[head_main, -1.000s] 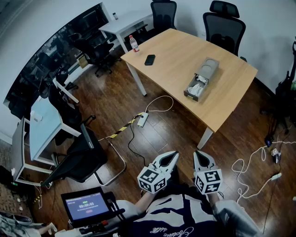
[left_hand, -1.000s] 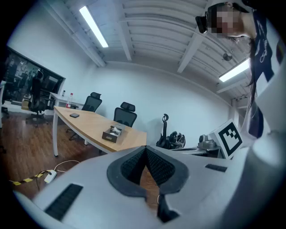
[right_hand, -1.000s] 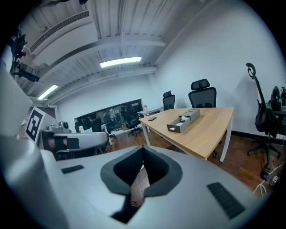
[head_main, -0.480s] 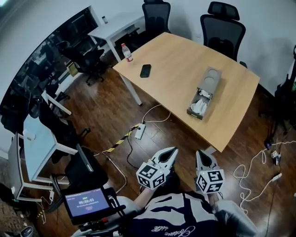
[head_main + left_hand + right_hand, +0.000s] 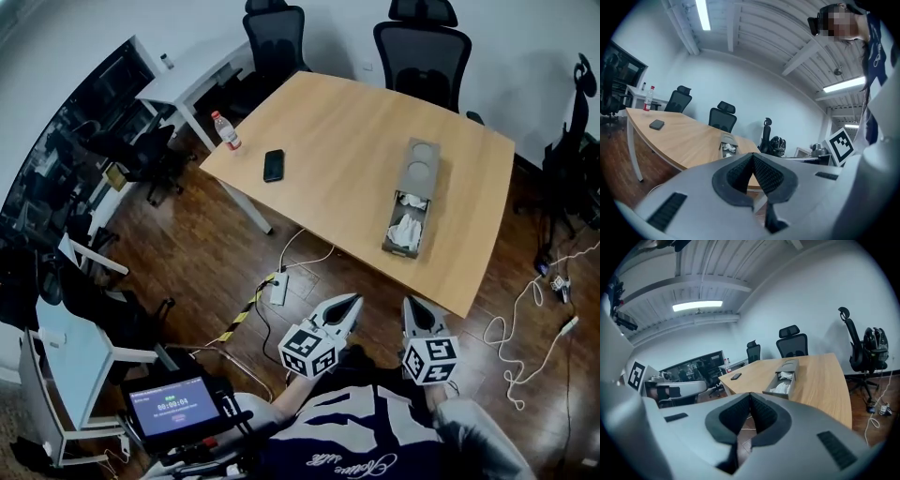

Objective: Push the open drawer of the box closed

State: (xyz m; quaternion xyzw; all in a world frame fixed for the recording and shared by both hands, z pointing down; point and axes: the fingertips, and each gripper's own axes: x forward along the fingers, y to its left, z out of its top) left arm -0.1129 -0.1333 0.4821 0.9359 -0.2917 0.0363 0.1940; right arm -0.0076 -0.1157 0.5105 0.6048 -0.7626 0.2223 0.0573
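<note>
jaws: left gripper (image 5: 349, 306) and right gripper (image 5: 412, 309) both closed, empty, well short of table (image 5: 328, 122) | box (image 5: 419, 169): near table's front edge, drawer (image 5: 406, 231) open toward person, white wads inside | risk: off-centre push may slide or turn box; wads may jam drawer

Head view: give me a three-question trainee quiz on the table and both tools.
1. True or false: the drawer of the box on the table stands open, with white stuff inside.
2. Which thing lies nearest the bottle? A) the black phone B) the box C) a mug
3. Fill in: the left tool and the right tool are short of the table, each with jaws ___ and nothing between them.
Key: 1 true; 2 A; 3 shut.
</note>
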